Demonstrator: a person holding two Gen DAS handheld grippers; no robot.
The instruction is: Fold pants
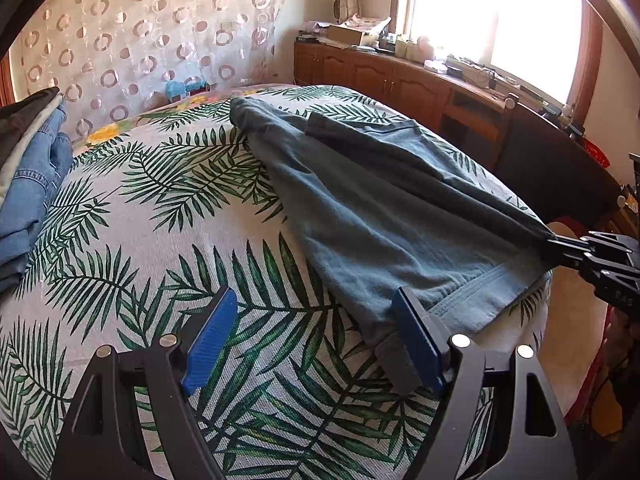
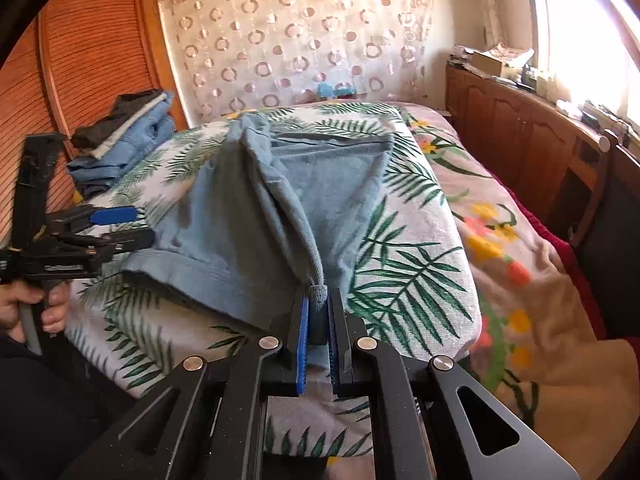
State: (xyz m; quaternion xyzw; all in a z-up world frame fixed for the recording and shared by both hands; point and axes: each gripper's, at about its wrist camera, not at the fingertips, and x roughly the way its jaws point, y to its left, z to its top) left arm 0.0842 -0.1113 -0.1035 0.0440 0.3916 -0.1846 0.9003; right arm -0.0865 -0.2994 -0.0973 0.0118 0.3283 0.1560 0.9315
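Blue-grey pants point(image 1: 384, 208) lie on a leaf-print cloth point(image 1: 160, 240) over the bed, legs pointing to the far end. My left gripper point(image 1: 316, 332) is open just above the cloth; its right finger touches the near-left corner of the waistband, the left finger is over bare cloth. In the right wrist view the left gripper point(image 2: 132, 226) sits at the waistband's left end. My right gripper point(image 2: 318, 320) is shut on a bunched corner of the pants point(image 2: 256, 216) and lifts it off the bed. It shows at the right in the left wrist view point(image 1: 560, 246).
A stack of folded jeans and dark clothes point(image 2: 124, 140) sits at the bed's far left. A flowered blanket point(image 2: 500, 240) covers the right side. Wooden cabinets point(image 1: 380, 76) and a dark chair point(image 1: 552, 172) stand along the window wall. A patterned curtain point(image 2: 300, 40) hangs behind.
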